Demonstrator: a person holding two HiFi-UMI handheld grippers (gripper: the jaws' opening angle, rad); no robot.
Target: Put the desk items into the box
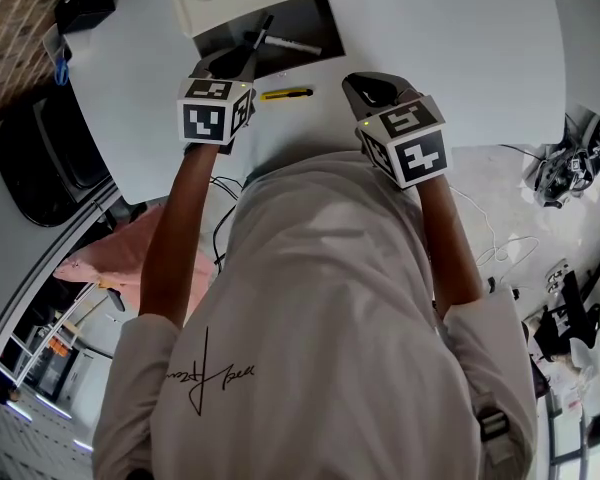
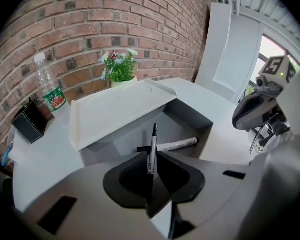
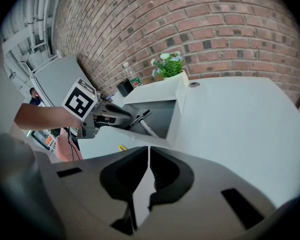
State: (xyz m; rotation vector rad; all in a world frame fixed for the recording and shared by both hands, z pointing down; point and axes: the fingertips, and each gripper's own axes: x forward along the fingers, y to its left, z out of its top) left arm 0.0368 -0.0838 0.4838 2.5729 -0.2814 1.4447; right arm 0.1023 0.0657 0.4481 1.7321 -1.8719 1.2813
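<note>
Left gripper view is showing the left gripper pinching a black pen between its jaws, with the pen pointing forward over the open box. A white marker is lying inside the box, just beyond the pen. Right gripper view is showing the right gripper with its jaws pressed almost together and gripping nothing, near the box. In the head view, a yellow utility knife is lying on the white table between both grippers, outside the box.
</note>
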